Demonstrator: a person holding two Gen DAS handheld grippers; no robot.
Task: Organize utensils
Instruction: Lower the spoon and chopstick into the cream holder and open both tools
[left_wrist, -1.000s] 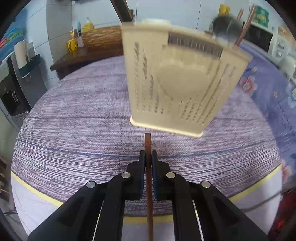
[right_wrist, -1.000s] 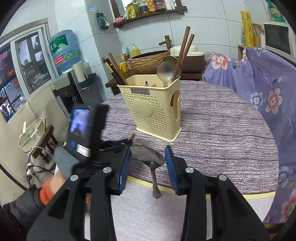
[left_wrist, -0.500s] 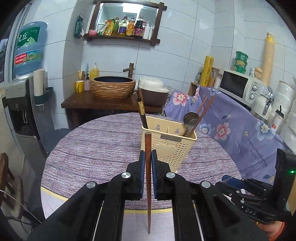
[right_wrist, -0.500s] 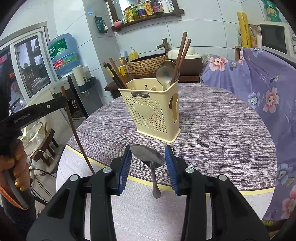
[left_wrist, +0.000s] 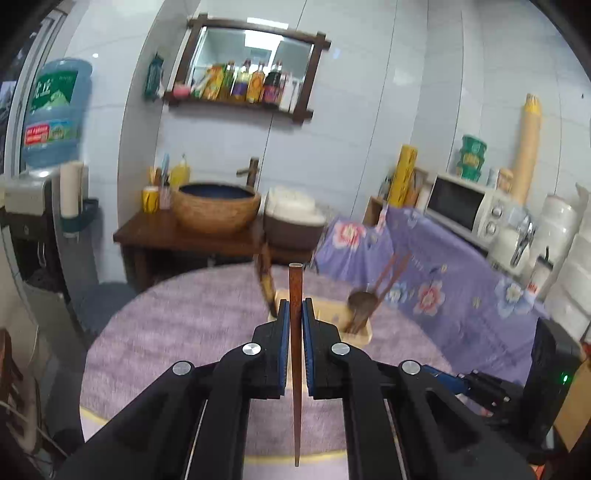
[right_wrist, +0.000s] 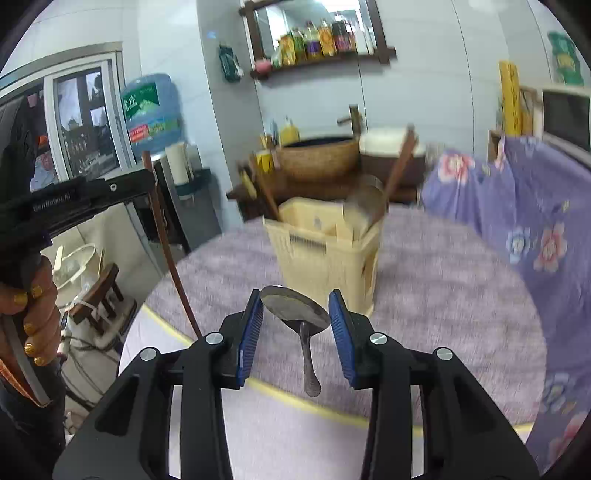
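My left gripper (left_wrist: 294, 314) is shut on a brown wooden chopstick (left_wrist: 295, 369), held upright above the table's near edge; the chopstick also shows in the right wrist view (right_wrist: 170, 254). My right gripper (right_wrist: 295, 314) is shut on the bowl of a metal spoon (right_wrist: 295, 310), its handle hanging down. The cream plastic utensil holder (right_wrist: 325, 258) stands on the round table, ahead of both grippers, and shows in the left wrist view (left_wrist: 332, 319). It holds a metal spoon (right_wrist: 364, 206), brown chopsticks (right_wrist: 399, 166) and dark chopsticks (right_wrist: 262, 188).
The round table has a purple woven cloth (right_wrist: 443, 295) with a yellow rim. A floral purple cover (right_wrist: 535, 221) lies at the right. A wooden side table with a wicker basin (left_wrist: 216, 210) stands behind. A microwave (left_wrist: 465, 210) is far right.
Both grippers have lifted and tilted up. The left one pulled back from the holder with the chopstick. The right one moved closer to the holder with the spoon.
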